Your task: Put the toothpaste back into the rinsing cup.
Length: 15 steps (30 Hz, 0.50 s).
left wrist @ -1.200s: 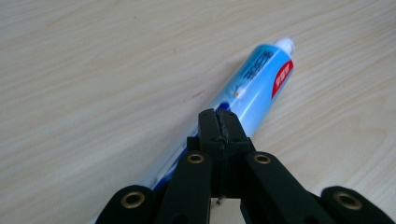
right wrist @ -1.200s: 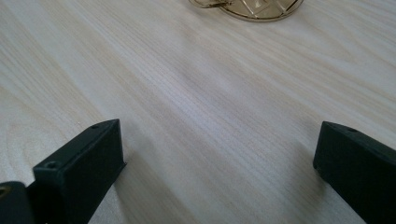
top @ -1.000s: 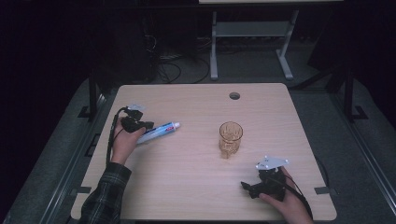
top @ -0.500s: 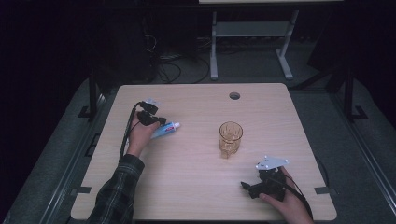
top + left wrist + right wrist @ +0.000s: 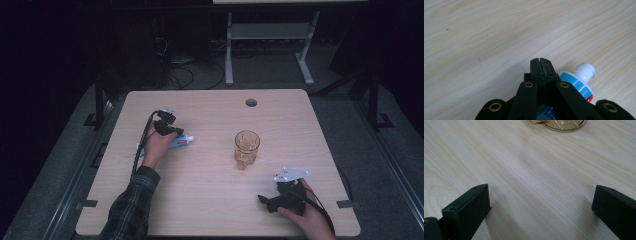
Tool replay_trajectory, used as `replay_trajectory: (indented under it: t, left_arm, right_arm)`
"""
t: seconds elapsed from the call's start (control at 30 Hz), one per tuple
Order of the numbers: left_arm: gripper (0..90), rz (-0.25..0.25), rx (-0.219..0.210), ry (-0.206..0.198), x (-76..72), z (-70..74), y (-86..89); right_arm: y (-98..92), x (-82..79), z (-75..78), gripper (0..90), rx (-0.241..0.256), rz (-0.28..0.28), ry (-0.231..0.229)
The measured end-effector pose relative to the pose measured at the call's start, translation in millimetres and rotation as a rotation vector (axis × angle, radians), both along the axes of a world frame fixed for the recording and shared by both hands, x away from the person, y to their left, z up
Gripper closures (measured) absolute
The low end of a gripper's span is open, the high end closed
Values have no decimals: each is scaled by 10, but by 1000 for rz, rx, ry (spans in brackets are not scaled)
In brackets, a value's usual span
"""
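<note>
Eyes on the toothpaste tube [image 5: 176, 142]: it lies on the pale wooden table [image 5: 210, 200] at about ten o'clock from the table's middle, its white cap [image 5: 586, 71] pointing toward three o'clock in the high view. In the left gripper view that ridged cap and the blue band behind it poke out at about four o'clock from the jaw tips, low against the wood.

The left gripper [image 5: 167, 129] sits right over the tube, the hand [image 5: 155, 147] wrapped behind it and a plaid sleeve [image 5: 131, 207] running back to the near edge. Its jaws are pressed tight together, tip to tip, with just a hairline seam between them. Tube shows beside and beneath them; whether any of it is pinched, I cannot tell.

Out toward the centre, an amber patterned glass [image 5: 247, 149] stands upright, well apart from the tube at its three o'clock.

Down at five o'clock from the glass, the right gripper [image 5: 265, 201] rests near the table's front edge, grey plate on top. Its jaws are spread wide with bare wood between them, gripping nothing, and the glass's base [image 5: 560, 124] peeks in at twelve o'clock.
</note>
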<state>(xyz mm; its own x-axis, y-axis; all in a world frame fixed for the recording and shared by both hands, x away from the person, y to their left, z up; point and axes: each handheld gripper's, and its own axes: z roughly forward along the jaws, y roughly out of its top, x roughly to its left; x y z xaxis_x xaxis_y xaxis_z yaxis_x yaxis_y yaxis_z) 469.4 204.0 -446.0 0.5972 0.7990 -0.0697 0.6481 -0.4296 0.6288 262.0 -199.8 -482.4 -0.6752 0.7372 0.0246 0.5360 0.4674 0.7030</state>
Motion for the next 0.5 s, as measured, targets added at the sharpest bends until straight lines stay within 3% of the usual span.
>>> replay_trajectory:
  t: [0.5]
  left_arm:
    - [900,-33,-16,27,-273,-43,-58]
  right_arm:
    - [1,-1,1,10,0,1,1]
